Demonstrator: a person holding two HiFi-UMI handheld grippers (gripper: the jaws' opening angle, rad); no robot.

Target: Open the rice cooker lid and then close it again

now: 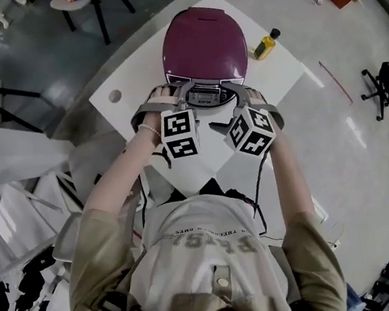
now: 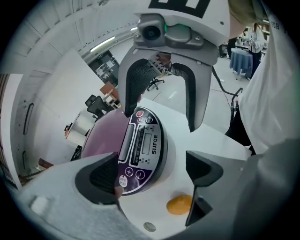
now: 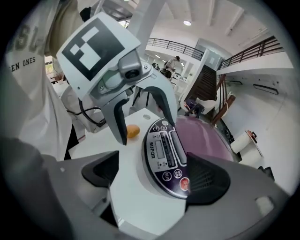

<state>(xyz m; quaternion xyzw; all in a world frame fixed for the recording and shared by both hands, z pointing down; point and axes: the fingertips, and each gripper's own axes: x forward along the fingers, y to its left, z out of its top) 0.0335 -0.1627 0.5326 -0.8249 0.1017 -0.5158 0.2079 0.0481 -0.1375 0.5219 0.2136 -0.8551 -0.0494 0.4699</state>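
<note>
Pale printed shirt (image 1: 208, 247) fills the lower frame and hides the near edge of the white table (image 1: 279, 66), which stands on a glossy grey floor (image 1: 337, 137). From above the jaws are hard to read, but each tool's own view shows the left gripper (image 2: 154, 171) and right gripper (image 3: 154, 173) spread wide, gripping nothing, flanking the dark control panel (image 1: 204, 97). Upper centre sits the rounded rice cooker (image 1: 203, 41), its smooth purple lid (image 3: 204, 133) down.
</note>
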